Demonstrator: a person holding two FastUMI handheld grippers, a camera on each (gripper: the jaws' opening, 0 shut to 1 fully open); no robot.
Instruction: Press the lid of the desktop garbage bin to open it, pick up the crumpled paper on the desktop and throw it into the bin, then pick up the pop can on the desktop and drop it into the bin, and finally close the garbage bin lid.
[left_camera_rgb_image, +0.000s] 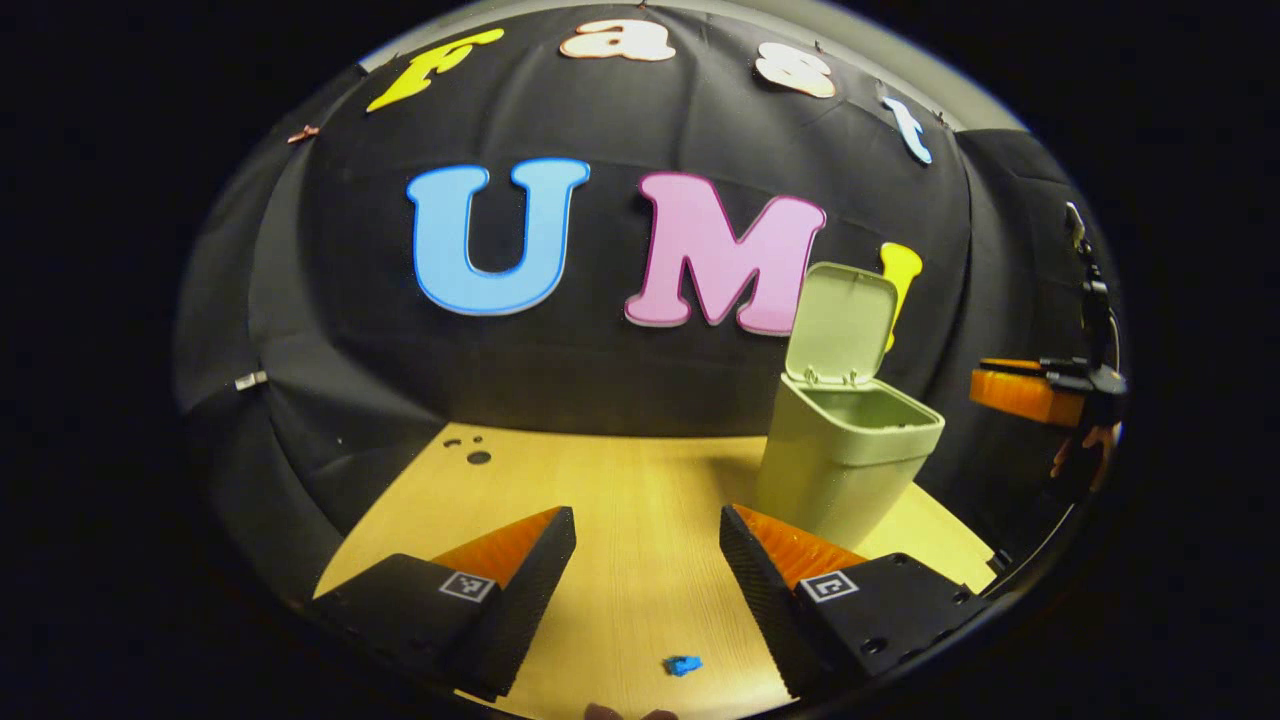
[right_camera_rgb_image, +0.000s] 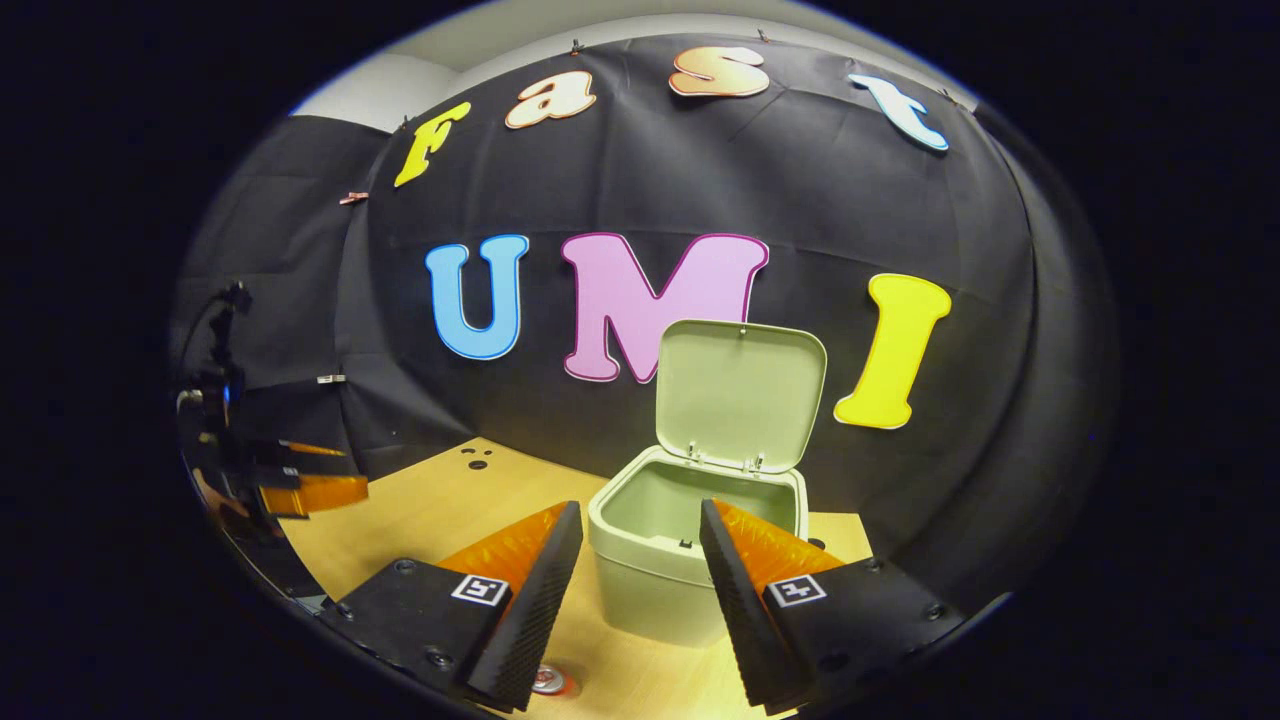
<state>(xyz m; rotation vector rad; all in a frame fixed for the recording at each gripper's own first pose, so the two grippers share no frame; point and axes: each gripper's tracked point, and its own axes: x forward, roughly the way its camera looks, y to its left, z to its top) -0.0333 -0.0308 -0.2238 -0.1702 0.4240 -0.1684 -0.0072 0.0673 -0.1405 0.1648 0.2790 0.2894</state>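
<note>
The pale green bin (left_camera_rgb_image: 845, 470) stands on the wooden desktop (left_camera_rgb_image: 620, 500) with its lid (left_camera_rgb_image: 843, 320) tipped up and back. My left gripper (left_camera_rgb_image: 647, 520) is open above the desk, left of the bin, with nothing between its fingers. In the right gripper view the bin (right_camera_rgb_image: 650, 590) is straight ahead, its lid (right_camera_rgb_image: 740, 395) upright and its inside dim. My right gripper (right_camera_rgb_image: 640, 510) is open, held just in front of the bin's rim. The top of the pop can (right_camera_rgb_image: 548, 682) peeks out low down beside one finger.
A small blue scrap (left_camera_rgb_image: 683, 664) lies on the desk near my left gripper. Dark holes (left_camera_rgb_image: 478, 457) mark the desk's far left corner. The other gripper shows at the far right (left_camera_rgb_image: 1040, 392) and far left (right_camera_rgb_image: 300, 490). Black cloth closes the back.
</note>
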